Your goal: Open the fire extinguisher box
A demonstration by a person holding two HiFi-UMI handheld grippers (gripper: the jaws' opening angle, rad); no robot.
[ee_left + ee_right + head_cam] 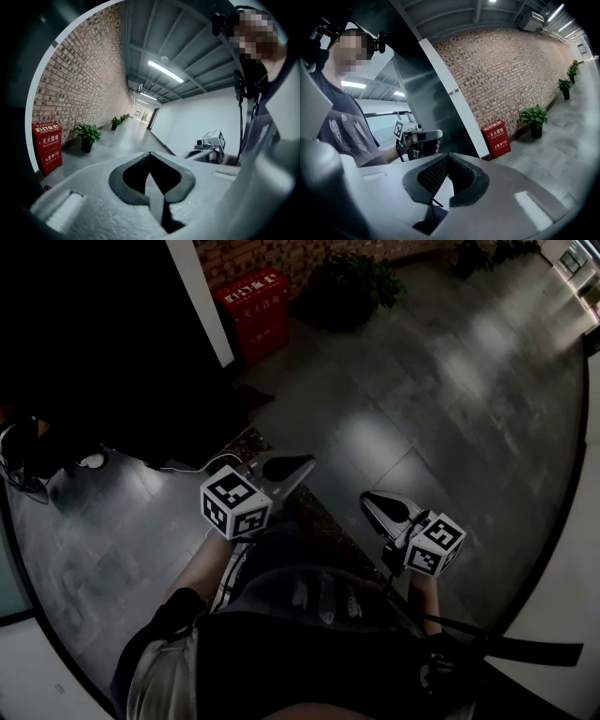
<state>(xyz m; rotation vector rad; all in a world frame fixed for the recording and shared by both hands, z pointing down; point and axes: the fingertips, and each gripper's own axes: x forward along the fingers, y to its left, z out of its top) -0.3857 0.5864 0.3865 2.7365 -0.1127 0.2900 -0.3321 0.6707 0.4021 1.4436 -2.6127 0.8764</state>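
The red fire extinguisher box (255,310) stands against the brick wall at the far end of the floor, its door closed. It also shows at the left of the left gripper view (48,146) and right of centre in the right gripper view (497,137). Both grippers are held out in front of the person's body, well short of the box. My left gripper (298,466) is shut with nothing in it, its jaw tips (150,155) meeting. My right gripper (368,502) is likewise shut and empty (447,156).
A potted plant (352,287) stands just right of the box, with more plants along the brick wall (497,70). A dark panel with a white edge (202,301) rises left of the box. Cables (192,465) and a dark mat (248,442) lie on the grey tiled floor.
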